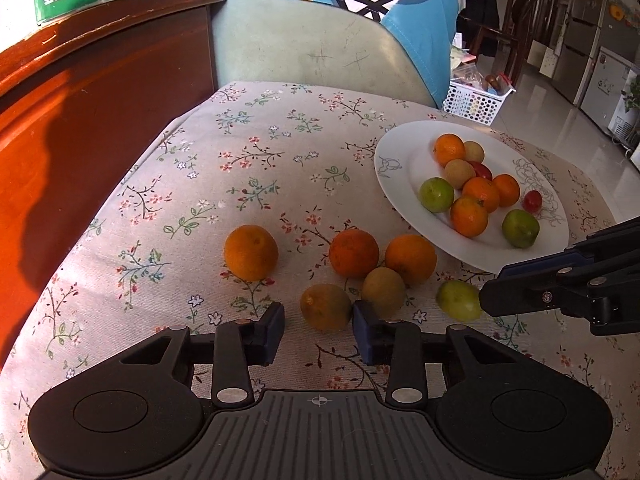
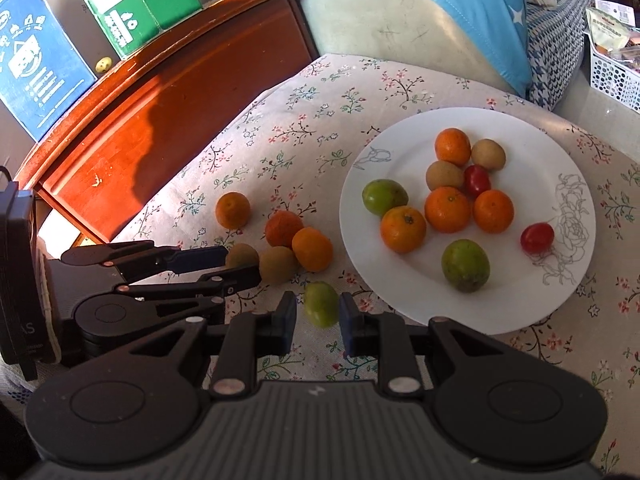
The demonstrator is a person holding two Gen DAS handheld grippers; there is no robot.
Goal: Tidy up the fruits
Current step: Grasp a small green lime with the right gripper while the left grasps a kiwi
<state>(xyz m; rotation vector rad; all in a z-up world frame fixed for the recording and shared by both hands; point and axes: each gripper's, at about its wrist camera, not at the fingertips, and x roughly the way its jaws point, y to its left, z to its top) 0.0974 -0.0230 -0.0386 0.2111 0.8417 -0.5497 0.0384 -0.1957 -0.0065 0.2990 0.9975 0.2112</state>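
A white plate (image 2: 400,304) on the floral cloth holds several oranges, green fruits, brown fruits and two red ones. Loose on the cloth lie three oranges (image 1: 251,253), two brown fruits (image 1: 326,306) and a green fruit (image 2: 321,303). My left gripper (image 1: 318,330) is open around the nearer brown fruit, fingers on either side, not touching. My right gripper (image 2: 317,318) is open around the loose green fruit, which also shows in the left wrist view (image 1: 458,300). The plate also shows in the left wrist view (image 1: 404,160).
A red-brown wooden cabinet (image 1: 80,120) stands at the left with a green box (image 2: 132,0) and a blue box (image 2: 36,56) on top. A pale chair back (image 1: 304,48) with a blue cloth rises behind. A white basket (image 1: 476,102) sits far right.
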